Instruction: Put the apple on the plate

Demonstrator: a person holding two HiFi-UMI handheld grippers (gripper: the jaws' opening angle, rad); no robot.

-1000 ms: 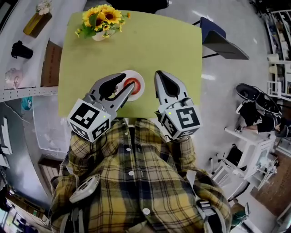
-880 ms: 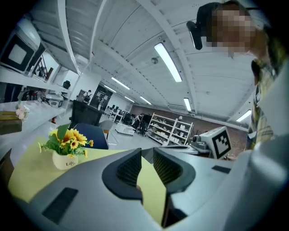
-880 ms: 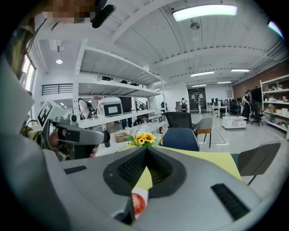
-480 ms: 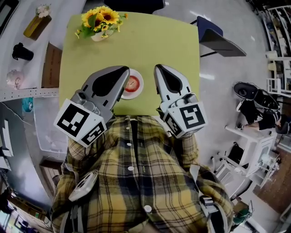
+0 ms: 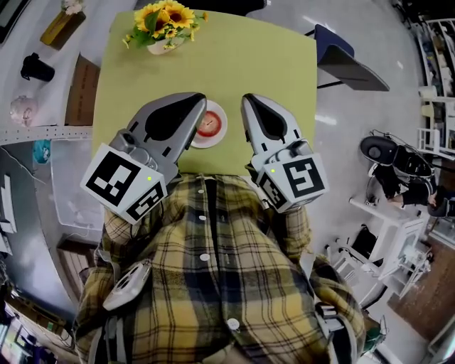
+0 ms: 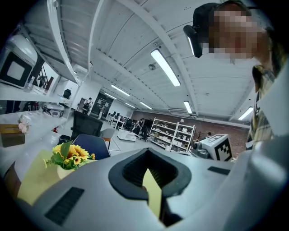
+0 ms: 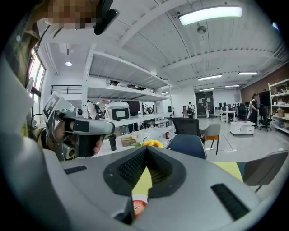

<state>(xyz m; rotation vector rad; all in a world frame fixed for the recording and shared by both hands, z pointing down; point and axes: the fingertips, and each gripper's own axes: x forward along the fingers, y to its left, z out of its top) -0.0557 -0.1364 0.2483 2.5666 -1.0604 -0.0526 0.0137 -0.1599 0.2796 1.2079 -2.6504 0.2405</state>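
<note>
1. Yellow-green table top (image 5: 249, 64) fills the far part of the head view. A bunch of yellow sunflowers in a white pot (image 5: 162, 21) stands at its far edge, and a dark blue chair (image 5: 341, 53) stands on the floor beside it.
2. On the near part of the table sits the small round white plate (image 5: 222, 131). The round red apple (image 5: 207, 125) lies in the middle of it. We think the job is done, as the apple is already on the plate.
3. We hold the grey two-jaw left gripper (image 5: 197, 105) with its jaws pressed together. Nothing is between them. In the left gripper view we see only the table top through the slot behind the tips.
4. We hold the grey two-jaw right gripper (image 5: 249, 103) the same way, with its jaws together and nothing in them. In the right gripper view the apple (image 7: 139, 208) shows low down through the slot, so it lies ahead of and below that gripper.
5. The apple sits between the two tips, a little nearer to us than they are. It is to the right of the left tip and to the left of the right tip.
6. From above, the left tip looks nearer, as it sits over the plate's left rim. A strip of bare table shows between the right tip and the plate.
7. The apple is round, so it has no long side to line up with.
8. Both grippers seem to hang above the table and not touch the plate, but the head view looks down from above, so we cannot be sure.
</note>
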